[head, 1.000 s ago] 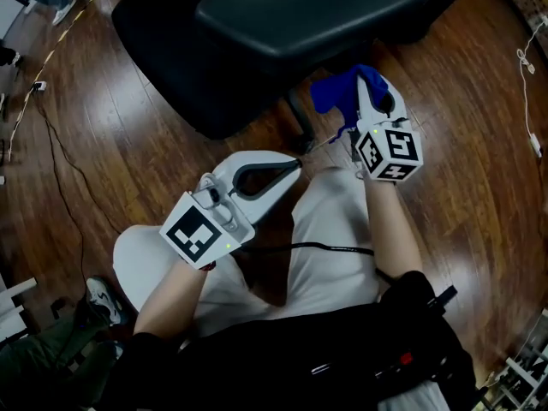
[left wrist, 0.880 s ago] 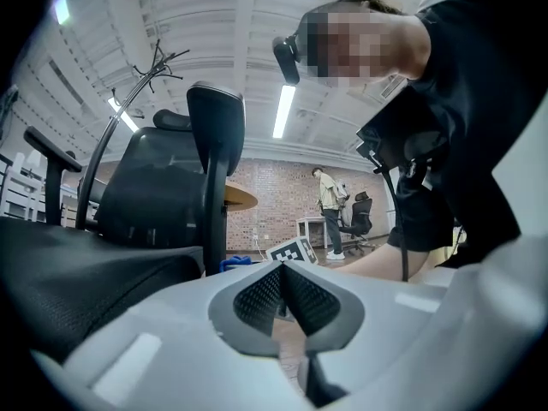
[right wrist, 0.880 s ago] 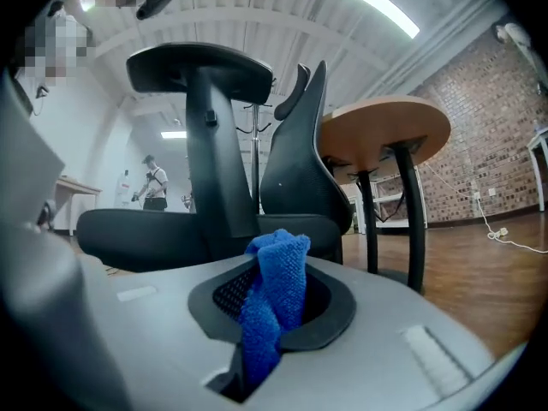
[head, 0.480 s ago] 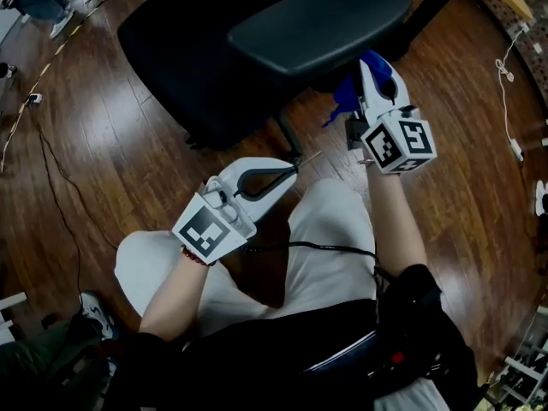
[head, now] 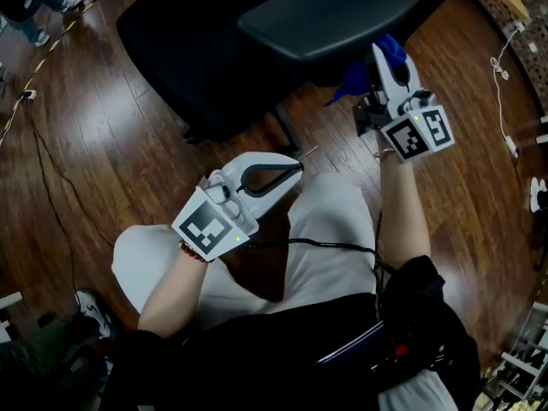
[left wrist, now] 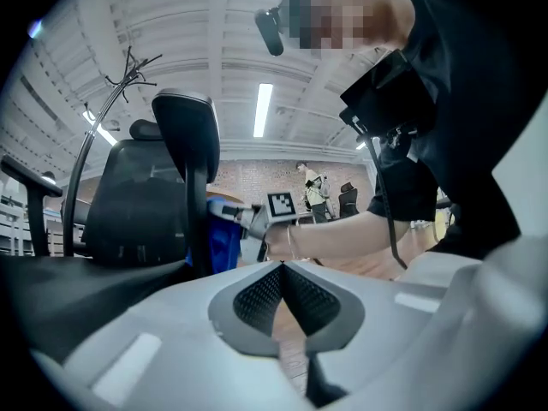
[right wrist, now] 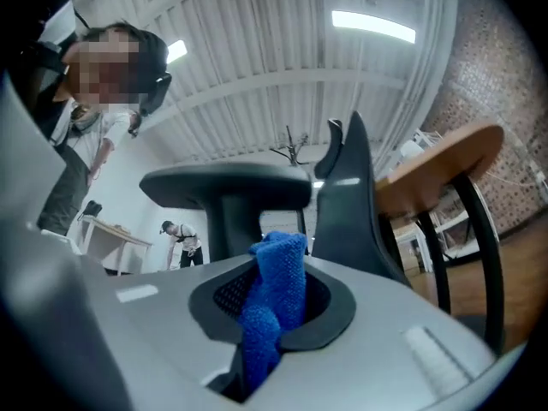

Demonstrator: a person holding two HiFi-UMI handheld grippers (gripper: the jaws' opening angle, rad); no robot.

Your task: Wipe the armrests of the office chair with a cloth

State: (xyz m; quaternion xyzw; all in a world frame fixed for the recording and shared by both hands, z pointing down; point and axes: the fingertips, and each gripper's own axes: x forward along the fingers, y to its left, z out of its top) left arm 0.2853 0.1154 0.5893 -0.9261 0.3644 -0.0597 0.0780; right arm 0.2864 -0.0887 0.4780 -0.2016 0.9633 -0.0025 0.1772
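**A:** Looking down from the head, how much of the cloth (head: 390, 50) shows?

**B:** Only two blue scraps at the armrest's (head: 325, 15) right-hand near edge. The rest is hidden by the body of the gripper and by the armrest pad above it. No view lets me tell whether the cloth touches the armrest.

**A:** Anything cut off?

**B:** The chair seat (head: 188, 50), left of the armrest, runs out past the top of the head view.

**A:** The right gripper (right wrist: 271, 308), then?

**B:** In its own view both jaws are pinched on the cloth. The cloth stands up between them in a bunch and trails down the gap. That gripper tilts upward, facing the underside of the armrest. The forearm behind it is stretched out straight, with the marker cube (head: 417, 133) turned up toward the head.

**A:** And the left gripper (head: 297, 168)?

**B:** It sits on the near side of the armrest, lower and well apart from it, over the person's lap. Its jaws are pressed together with nothing between them. It points across toward the post (left wrist: 199, 221) under the armrest.
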